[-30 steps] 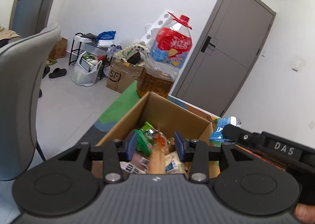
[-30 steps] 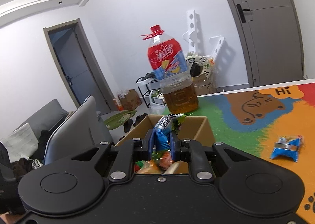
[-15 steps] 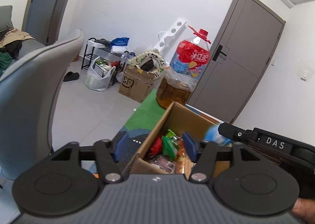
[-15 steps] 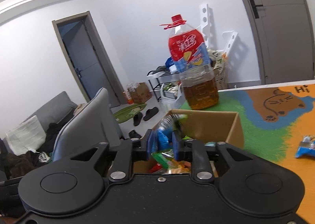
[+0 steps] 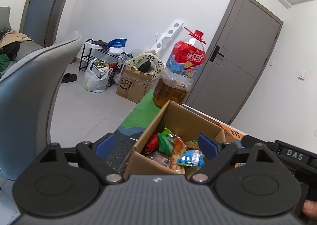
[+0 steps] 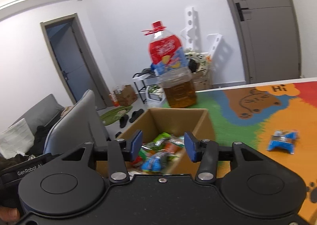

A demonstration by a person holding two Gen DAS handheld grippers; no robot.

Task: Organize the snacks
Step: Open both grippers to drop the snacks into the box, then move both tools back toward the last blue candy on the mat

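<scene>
Both tongs hang over the box [image 6: 200, 124], jaws apart, nothing in either! Left tongs [image 5: 156, 143] spread wide, right tongs [image 6: 163, 146] above the snack pile [image 6: 158, 151]. Looks like the gap between drops. One blue packet [image 6: 282, 141] sits out on the table mat [image 6: 277, 118], well apart from the box. Next call: right tongs swing over, straddle it and close.

Oil bottle [image 6: 174, 78] stands behind the open-topped box [image 6: 200, 124]; mat [image 6: 277, 122] rightward seems mostly bare.
</scene>
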